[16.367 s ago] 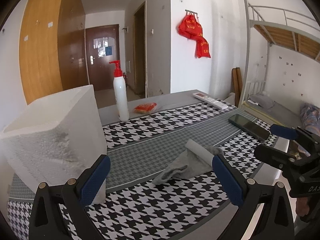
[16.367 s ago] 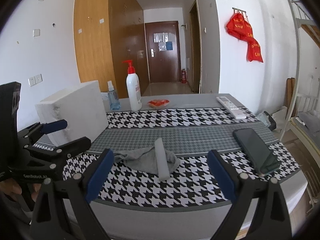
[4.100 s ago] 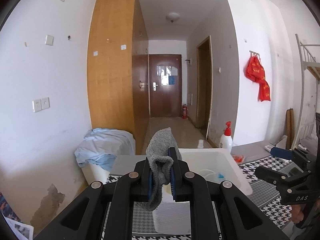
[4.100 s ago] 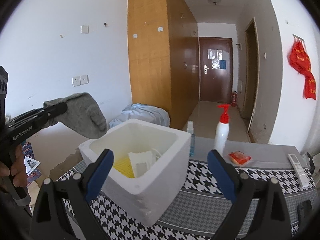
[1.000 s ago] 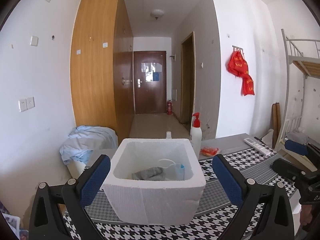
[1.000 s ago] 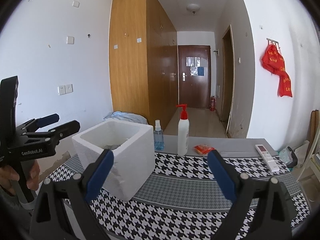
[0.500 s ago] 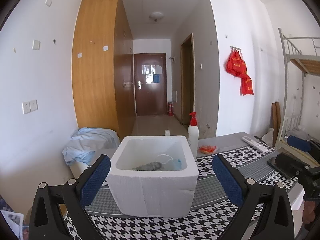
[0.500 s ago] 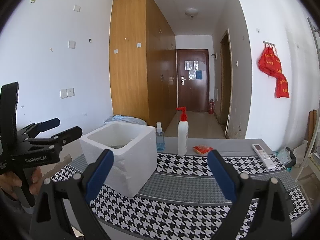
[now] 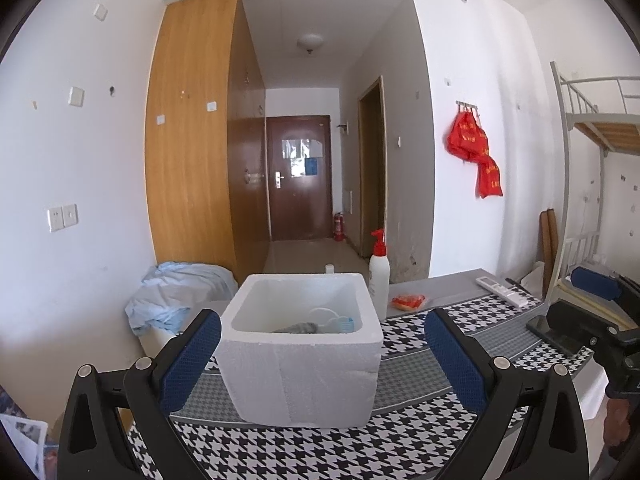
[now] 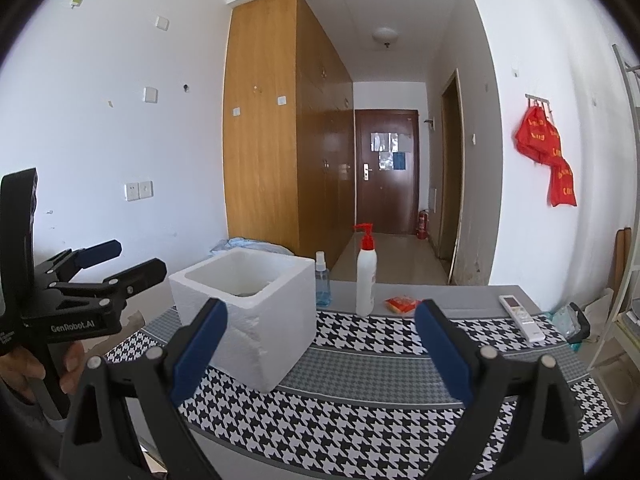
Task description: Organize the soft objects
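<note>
A white foam box (image 9: 300,364) stands on the houndstooth table, also seen in the right wrist view as the foam box (image 10: 248,312). Inside it lies a grey sock (image 9: 298,327) beside a light blue face mask (image 9: 340,321). My left gripper (image 9: 320,360) is open and empty, held back from the box's near side. My right gripper (image 10: 318,354) is open and empty, to the right of the box. In the right wrist view the left gripper (image 10: 120,262) shows at the left edge, held by a hand (image 10: 24,368).
Behind the box stand a white pump bottle (image 10: 366,276) and a small blue spray bottle (image 10: 322,286). An orange packet (image 10: 402,305), a remote (image 10: 522,318) and a black phone (image 9: 554,334) lie on the table. A blue cloth (image 9: 176,292) covers something by the wall.
The grey sock that lay on the table and was then held in my left gripper now lies in the foam box. Both grippers have drawn back slightly from the box and stay open.
</note>
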`<control>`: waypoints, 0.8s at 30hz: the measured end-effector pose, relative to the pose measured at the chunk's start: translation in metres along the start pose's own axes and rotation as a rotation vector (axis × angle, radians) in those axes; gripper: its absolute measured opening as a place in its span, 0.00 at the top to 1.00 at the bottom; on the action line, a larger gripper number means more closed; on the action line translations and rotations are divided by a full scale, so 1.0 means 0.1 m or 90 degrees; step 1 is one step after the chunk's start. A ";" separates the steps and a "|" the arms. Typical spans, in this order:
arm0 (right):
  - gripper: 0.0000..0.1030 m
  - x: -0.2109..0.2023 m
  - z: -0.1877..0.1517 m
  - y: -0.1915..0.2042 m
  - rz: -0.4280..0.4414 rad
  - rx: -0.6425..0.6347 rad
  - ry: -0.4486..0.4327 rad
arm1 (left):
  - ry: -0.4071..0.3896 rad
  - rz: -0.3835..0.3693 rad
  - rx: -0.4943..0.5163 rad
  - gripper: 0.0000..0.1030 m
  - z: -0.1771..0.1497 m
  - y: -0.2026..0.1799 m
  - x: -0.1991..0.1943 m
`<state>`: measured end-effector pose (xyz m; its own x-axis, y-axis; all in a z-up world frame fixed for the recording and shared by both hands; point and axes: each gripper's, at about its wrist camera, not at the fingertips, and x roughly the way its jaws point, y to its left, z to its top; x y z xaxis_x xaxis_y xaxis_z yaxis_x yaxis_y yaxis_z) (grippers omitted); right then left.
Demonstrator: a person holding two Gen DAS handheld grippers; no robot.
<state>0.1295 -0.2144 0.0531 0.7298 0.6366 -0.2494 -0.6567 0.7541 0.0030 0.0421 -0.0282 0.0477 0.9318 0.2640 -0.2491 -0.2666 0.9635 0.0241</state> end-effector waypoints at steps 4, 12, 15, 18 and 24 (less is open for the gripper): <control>0.06 -0.02 -0.01 0.01 0.004 0.001 -0.005 | 0.002 -0.004 0.003 0.01 -0.02 -0.03 -0.03; 0.06 -0.01 -0.10 0.04 0.013 -0.006 -0.006 | -0.014 0.003 -0.004 0.01 -0.09 -0.03 -0.12; 0.06 -0.02 -0.15 0.06 0.015 -0.007 -0.003 | -0.015 0.010 -0.009 0.01 -0.15 0.00 -0.15; 0.06 -0.03 -0.18 0.08 0.017 -0.006 -0.003 | -0.023 0.026 -0.015 0.01 -0.19 0.04 -0.20; 0.06 -0.06 -0.24 0.06 0.012 0.004 -0.003 | -0.037 0.028 -0.014 0.01 -0.26 0.05 -0.25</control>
<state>0.1165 -0.2173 0.0318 0.7186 0.6509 -0.2450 -0.6687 0.7434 0.0136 0.0113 -0.0308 0.0289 0.9319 0.3081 -0.1911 -0.3116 0.9501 0.0127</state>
